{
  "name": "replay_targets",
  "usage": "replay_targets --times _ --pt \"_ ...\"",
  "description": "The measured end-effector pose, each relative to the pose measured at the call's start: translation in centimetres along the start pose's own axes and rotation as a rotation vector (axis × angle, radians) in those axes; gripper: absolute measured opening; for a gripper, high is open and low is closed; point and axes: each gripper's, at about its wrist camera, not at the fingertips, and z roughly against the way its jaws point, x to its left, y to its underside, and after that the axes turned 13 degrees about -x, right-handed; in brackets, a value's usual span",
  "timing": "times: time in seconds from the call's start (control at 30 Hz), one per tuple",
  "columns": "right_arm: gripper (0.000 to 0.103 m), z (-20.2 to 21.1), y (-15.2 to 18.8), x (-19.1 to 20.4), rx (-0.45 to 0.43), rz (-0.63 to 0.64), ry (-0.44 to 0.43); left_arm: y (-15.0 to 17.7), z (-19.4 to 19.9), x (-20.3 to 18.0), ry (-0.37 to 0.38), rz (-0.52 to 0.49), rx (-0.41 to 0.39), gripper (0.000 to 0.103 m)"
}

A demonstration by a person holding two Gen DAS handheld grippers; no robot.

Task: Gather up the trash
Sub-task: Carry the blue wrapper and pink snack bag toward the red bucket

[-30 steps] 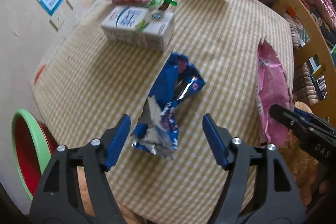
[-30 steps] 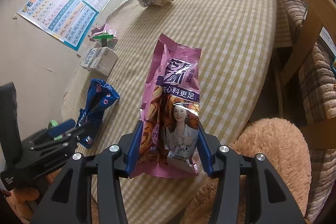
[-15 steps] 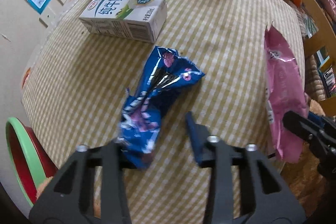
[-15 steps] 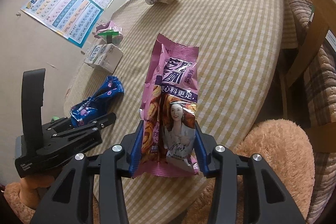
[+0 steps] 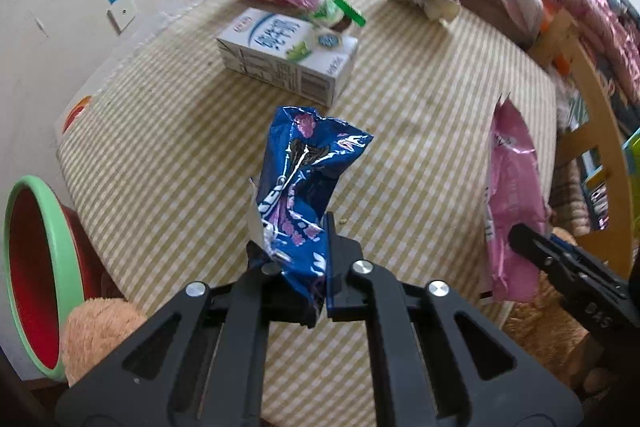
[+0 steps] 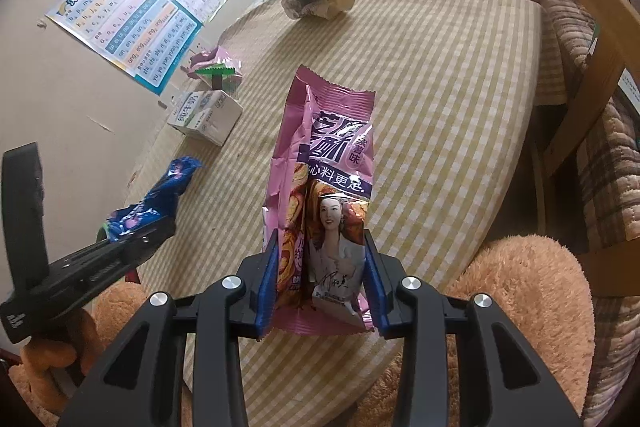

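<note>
Blue wrapper [image 5: 308, 187]: clamped at its lower end by the left gripper [image 5: 298, 267], raised off the checked table [image 5: 420, 115].
Pink wrapper [image 6: 324, 195]: pinched between the right gripper [image 6: 320, 287], whose jaws have just been closing.
Milk carton [image 5: 286, 55]: lying further back on the table.
Bin [image 5: 36, 267]: beside the table's edge.

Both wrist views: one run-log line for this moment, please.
left gripper: shut on blue wrapper | right gripper: jaws just closing, pressed on pink snack bag | milk carton: on table
</note>
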Motion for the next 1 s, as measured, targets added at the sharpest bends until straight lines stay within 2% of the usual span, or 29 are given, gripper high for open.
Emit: replay_targets --times 0.47,0.83,1.0 --pt "0.036 1.4 0.0 2.3 -0.048 0.077 0.016 0.5 4.0 1.8 0.006 0.060 -0.085 0.005" --pt "0.036 4.0 -1.0 8.6 -0.125 0.187 -0.069 0.3 7.1 4.3 -0.013 0.109 -0.171 0.005" --pt "0.036 4.2 -1.2 11.1 -0.136 0.241 -0.081 0.7 8.5 6.0 -0.030 0.136 -0.202 0.005"
